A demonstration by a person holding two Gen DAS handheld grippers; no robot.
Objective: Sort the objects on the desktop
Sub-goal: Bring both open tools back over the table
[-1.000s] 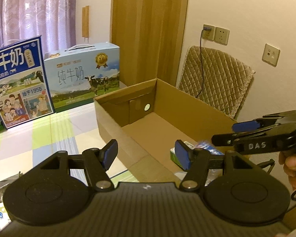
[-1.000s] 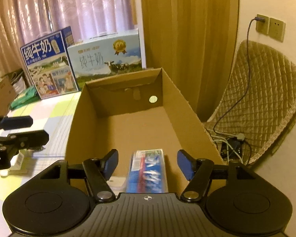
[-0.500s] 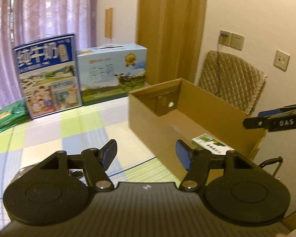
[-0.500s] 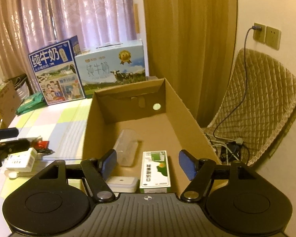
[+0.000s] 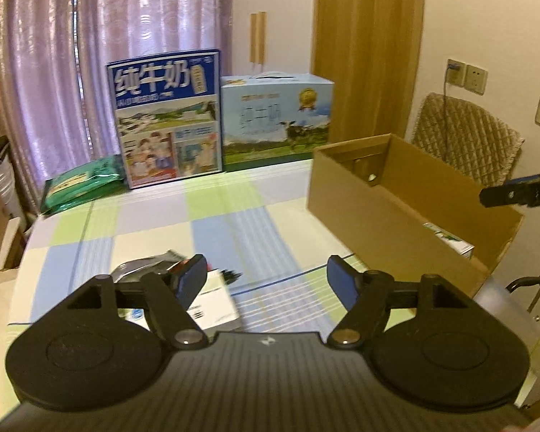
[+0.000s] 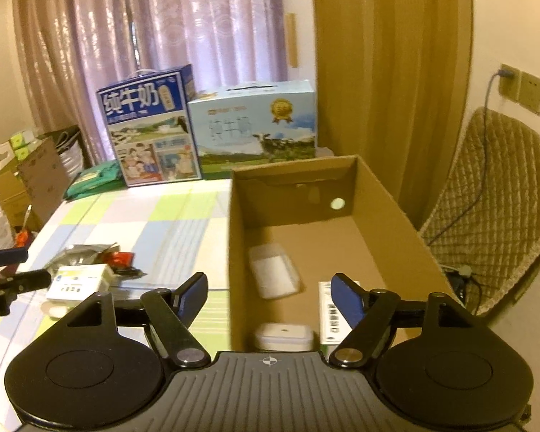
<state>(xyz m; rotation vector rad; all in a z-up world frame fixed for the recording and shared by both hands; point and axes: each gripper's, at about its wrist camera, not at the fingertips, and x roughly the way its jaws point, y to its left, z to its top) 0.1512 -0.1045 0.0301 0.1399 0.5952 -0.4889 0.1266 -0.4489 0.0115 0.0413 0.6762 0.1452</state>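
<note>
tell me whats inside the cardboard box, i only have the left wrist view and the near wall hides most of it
Observer: The right wrist view shows a clear plastic container lying on the floor of the cardboard box.
Operator: anything else in there
Observer: A small white lidded case sits at the near end, beside a white and green carton.
Operator: is the right gripper holding anything
Observer: No, the right gripper is open and empty, above the box's near end.
</note>
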